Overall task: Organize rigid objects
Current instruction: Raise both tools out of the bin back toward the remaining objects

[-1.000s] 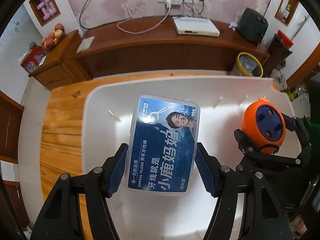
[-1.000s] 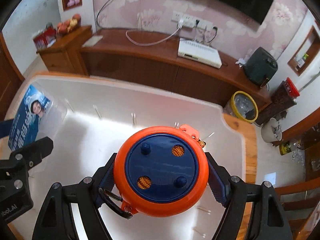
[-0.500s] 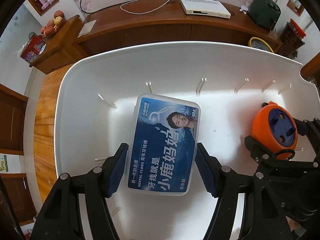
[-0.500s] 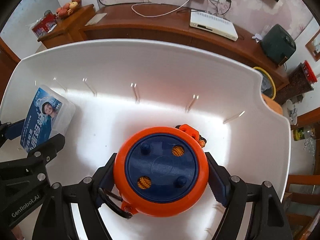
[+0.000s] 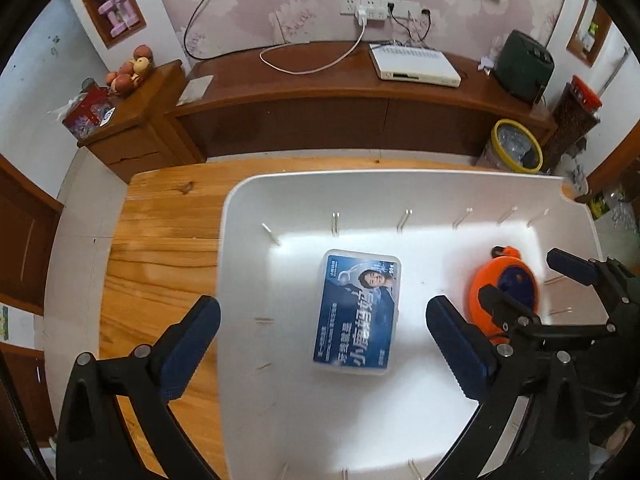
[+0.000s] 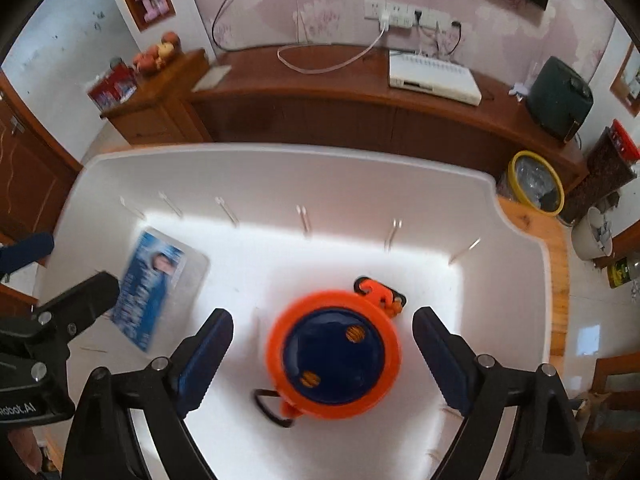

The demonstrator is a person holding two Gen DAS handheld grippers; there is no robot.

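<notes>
Both items now down inside white bin (image 5: pixel 248 240), which sits on wooden table (image 5: pixel 160 248).

Left gripper (image 5: pixel 322 338): released, jaws just opened wide, blue pads well clear on either side of floss box (image 5: pixel 358 312). Box lies flat on bin floor, label up, between the jaws but untouched.

Right gripper (image 6: pixel 322 350): released too, jaws just opened, gap visible between each pad and orange reel (image 6: pixel 334 354). Reel rests flat on bin floor, blue face up, small orange clip at far edge, black loop at near edge. Slightly blurred, so exact contact with floor hard to confirm.

Handling notes, judged from appearance:
- Floss box: clear rigid plastic shell, probably light, smooth and somewhat slippery; lid may flex or pop under hard squeeze. Best taken across the two long sides, near mid-length, moderate force.
- Reel: stiff round plastic body, likely heavier than box. Curved rim tends to roll out of flat pads; best taken across full diameter, pads centred on rim, away from clip and loop.

Items well apart in bin; no stacking.
</notes>
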